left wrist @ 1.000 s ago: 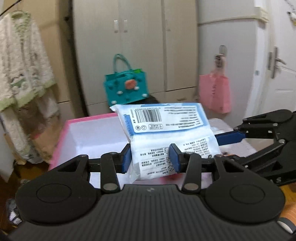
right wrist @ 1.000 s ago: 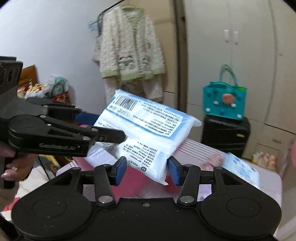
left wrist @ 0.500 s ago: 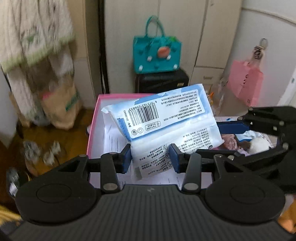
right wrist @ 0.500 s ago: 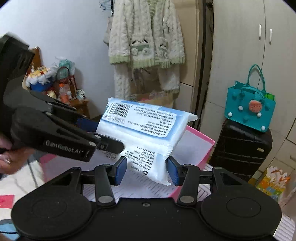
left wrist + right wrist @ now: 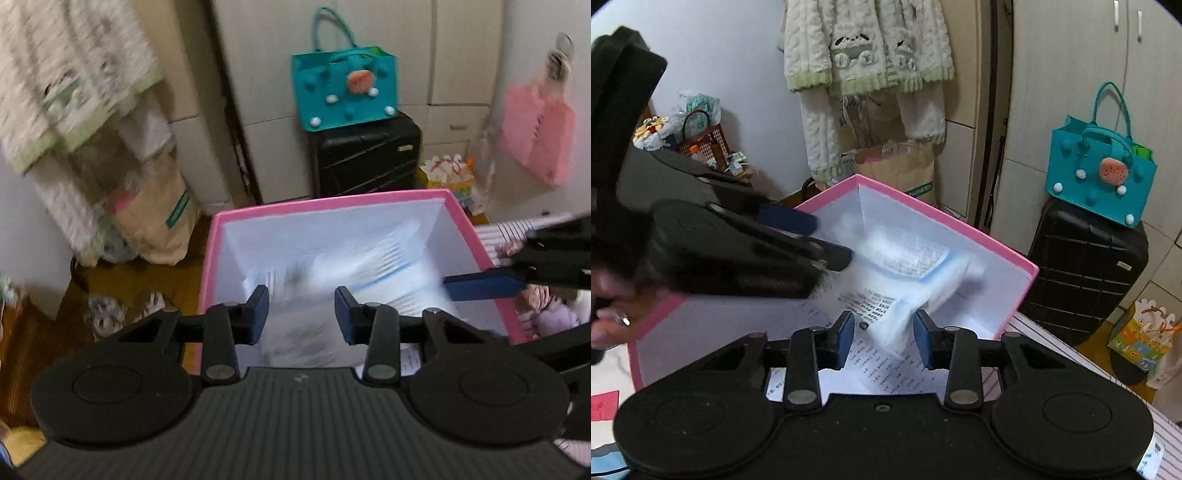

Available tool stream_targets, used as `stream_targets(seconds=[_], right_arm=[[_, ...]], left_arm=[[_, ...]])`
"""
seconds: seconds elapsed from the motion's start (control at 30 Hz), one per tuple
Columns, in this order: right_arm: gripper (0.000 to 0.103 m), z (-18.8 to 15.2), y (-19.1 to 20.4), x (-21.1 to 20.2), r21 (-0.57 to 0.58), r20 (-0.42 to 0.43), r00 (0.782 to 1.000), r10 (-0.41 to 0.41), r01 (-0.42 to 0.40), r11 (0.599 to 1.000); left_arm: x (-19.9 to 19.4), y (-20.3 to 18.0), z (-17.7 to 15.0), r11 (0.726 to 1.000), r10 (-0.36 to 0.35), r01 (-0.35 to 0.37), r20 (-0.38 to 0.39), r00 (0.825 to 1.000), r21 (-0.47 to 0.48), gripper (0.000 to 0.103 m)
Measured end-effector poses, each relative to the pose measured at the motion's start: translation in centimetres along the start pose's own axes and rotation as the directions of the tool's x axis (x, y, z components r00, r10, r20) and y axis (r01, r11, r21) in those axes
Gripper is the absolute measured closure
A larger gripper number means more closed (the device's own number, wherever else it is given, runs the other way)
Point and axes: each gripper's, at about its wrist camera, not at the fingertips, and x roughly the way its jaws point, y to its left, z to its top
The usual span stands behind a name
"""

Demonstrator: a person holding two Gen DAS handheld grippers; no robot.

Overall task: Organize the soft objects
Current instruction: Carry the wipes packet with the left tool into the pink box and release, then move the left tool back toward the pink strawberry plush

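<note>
The white-and-blue plastic tissue pack [image 5: 905, 273] lay blurred inside the pink-rimmed white box [image 5: 369, 197]. Both the left hand-held gripper [image 5: 301, 314] and right hand-held gripper [image 5: 884, 334], jaws just closing, gripped nothing. A teal felt bag [image 5: 343, 86] sat at twelve o'clock atop a black suitcase [image 5: 365, 155].

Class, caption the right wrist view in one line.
Blurred blue-white pack in pink box; teal bag atop black suitcase behind.

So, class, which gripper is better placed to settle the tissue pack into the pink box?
Probably the right gripper: the tissue pack has a corner between its jaws, over the pink box. At the left gripper the pack is only a blur. Both jaws have just been closing.
</note>
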Motion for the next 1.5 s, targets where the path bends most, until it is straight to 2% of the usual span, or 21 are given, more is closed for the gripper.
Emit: stream_targets(seconds=[0.07,0.13,0.2,0.37,0.47,0.6,0.7,0.93,1.3,1.43,1.5], right_arm=[[0.064,0.3,0.3,1.0,-0.012,-0.037,0.999,-0.024,0.024,1.0],[0.064,0.1,0.2,1.3,-0.022,-0.042,0.998,-0.045,0.044,0.999],[0.064,-0.3,-0.1,0.7,-0.002,-0.03,0.999,-0.026,0.026,1.0],[0.063,-1.6,-0.8,-3.1,0.014,0.017,1.0,0.009,-0.009,1.0],[0.063,-2.0,-1.3,-5.6,0.043,0.032,0.999,0.044,-0.045,0.998],[0.063,-2.8,-1.7,-9.3,0.074,0.056,0.995,0.08,-0.084,0.994],[0.062,-3.6,-1.7,-12.2,0.07,0.074,0.994,0.078,-0.083,0.994],[0.06,-6.7,-1.2,-17.6,0.036,0.118,0.993,0.027,-0.031,0.999],[0.057,-12.4,-1.0,-23.3,0.004,0.167,0.985,-0.042,0.042,0.999],[0.056,-14.3,-1.5,-24.6,0.014,0.185,0.981,-0.061,0.059,0.998],[0.055,-15.5,-2.0,-24.8,0.031,0.191,0.979,-0.069,0.064,0.997]], left_arm=[[0.9,-0.6,0.2,1.0,-0.021,0.02,-0.034,0.999,-0.023,0.075],[1.2,-0.9,0.3,1.0,0.0,-0.001,-0.034,0.999,-0.015,0.072],[0.7,-0.8,0.2,0.999,0.023,-0.024,-0.008,1.0,-0.022,0.072],[-1.4,-0.5,-0.2,1.0,0.015,-0.015,0.01,1.0,-0.009,0.07],[-2.9,-0.9,-0.4,1.0,0.02,-0.02,0.022,1.0,0.015,0.063],[-5.6,-1.6,-0.7,0.999,-0.021,0.02,0.022,1.0,0.03,0.061],[-8.1,-2.5,-0.8,0.997,-0.063,0.061,0.026,0.998,0.046,0.057],[-13.6,-6.0,-1.7,0.987,-0.099,0.089,0.069,0.993,0.137,0.05],[-17.5,-13.9,-4.1,0.941,-0.22,0.183,0.101,0.97,0.284,0.044],[-17.8,-16.2,-4.9,0.918,-0.284,0.238,0.105,0.953,0.317,0.042],[-17.8,-16.6,-5.3,0.916,-0.322,0.277,0.119,0.939,0.291,0.042]])
